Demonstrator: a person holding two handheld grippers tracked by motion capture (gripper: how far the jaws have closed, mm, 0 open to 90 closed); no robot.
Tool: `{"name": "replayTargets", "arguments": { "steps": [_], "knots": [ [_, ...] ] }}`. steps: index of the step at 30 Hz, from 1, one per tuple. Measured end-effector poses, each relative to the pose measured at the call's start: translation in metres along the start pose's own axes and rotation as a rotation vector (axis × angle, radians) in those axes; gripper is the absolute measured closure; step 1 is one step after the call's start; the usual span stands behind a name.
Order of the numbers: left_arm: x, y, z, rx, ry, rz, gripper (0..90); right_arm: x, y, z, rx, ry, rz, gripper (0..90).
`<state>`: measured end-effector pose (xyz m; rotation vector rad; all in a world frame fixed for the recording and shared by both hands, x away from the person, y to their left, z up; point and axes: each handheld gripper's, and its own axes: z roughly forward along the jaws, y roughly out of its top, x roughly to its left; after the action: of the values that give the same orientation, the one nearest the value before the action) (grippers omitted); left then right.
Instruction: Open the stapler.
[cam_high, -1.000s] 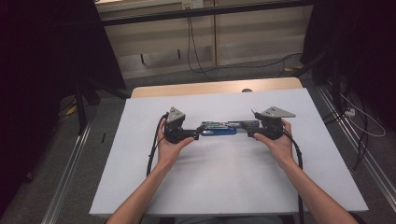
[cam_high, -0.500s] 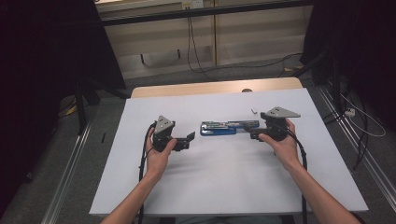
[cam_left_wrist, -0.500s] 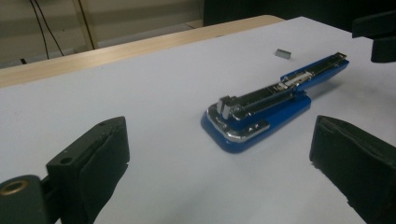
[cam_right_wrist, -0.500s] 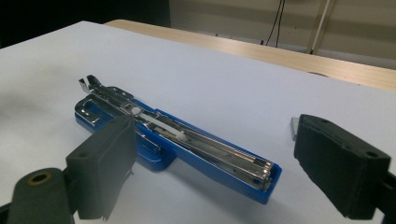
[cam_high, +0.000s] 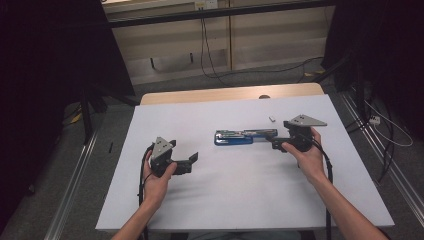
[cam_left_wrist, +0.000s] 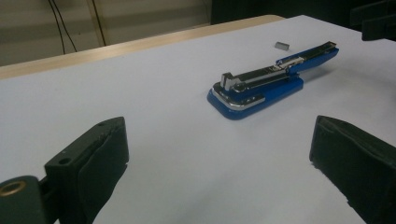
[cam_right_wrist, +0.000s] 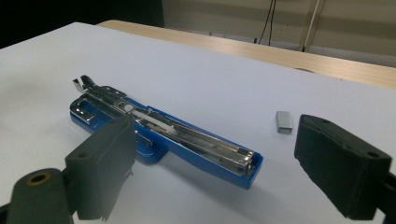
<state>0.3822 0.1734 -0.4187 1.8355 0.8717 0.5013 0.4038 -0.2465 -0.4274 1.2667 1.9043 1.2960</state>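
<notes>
Gaping wide, right tool (cam_high: 278, 142) just opened, empty beside stapler (cam_high: 241, 136); left tool (cam_high: 191, 162) open, empty.

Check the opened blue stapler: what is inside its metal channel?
The blue stapler lies opened out flat, its metal channel exposed. Whether staples sit inside is too small to tell. A small staple block lies apart beside it.

**What the frames left unclear**

In the left gripper view, the far tip of the blue stapler (cam_left_wrist: 261, 88) ran up beside a dark shape cut by the right edge, and the right jaw was cropped at the frame's corner. In the right gripper view, one jaw covered part of the stapler's near side. In the high view, the small grey block (cam_high: 272, 119) was too tiny to identify, and the right gripper (cam_high: 278, 143) hid the stapler's end.
</notes>
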Motion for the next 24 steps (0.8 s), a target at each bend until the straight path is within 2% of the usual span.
{"name": "replayTargets", "arguments": {
  "steps": [6,10,15,19,21,22,23,24],
  "knots": [
    [0.0,-0.007,-0.018,-0.001,0.015,-0.001,4.8,-0.004,0.003,-0.002,0.006,-0.009,0.004,13.0],
    [-0.003,-0.011,-0.028,0.005,0.017,0.008,4.8,-0.007,0.004,-0.001,0.058,-0.006,0.015,9.7],
    [-0.007,-0.019,-0.041,0.019,0.016,0.014,4.6,-0.011,0.006,0.001,0.065,-0.009,0.022,9.7],
    [-0.008,-0.024,-0.05,0.017,0.031,0.004,4.6,-0.013,0.01,0.005,0.063,-0.008,0.009,9.6],
    [-0.011,-0.027,-0.054,0.028,0.068,0.021,4.6,-0.013,0.012,0.007,0.066,-0.013,0.002,10.1],
    [-0.013,-0.027,-0.054,0.028,0.07,0.014,4.2,-0.014,0.015,0.01,0.088,-0.022,-0.021,12.8],
    [-0.014,-0.027,-0.054,0.022,0.061,-0.001,4.2,-0.014,0.015,0.01,0.088,-0.022,-0.021,12.8],
    [-0.015,-0.025,-0.055,0.02,0.049,0.003,4.2,-0.014,0.015,0.01,0.085,-0.021,-0.022,12.5]
  ]
}}
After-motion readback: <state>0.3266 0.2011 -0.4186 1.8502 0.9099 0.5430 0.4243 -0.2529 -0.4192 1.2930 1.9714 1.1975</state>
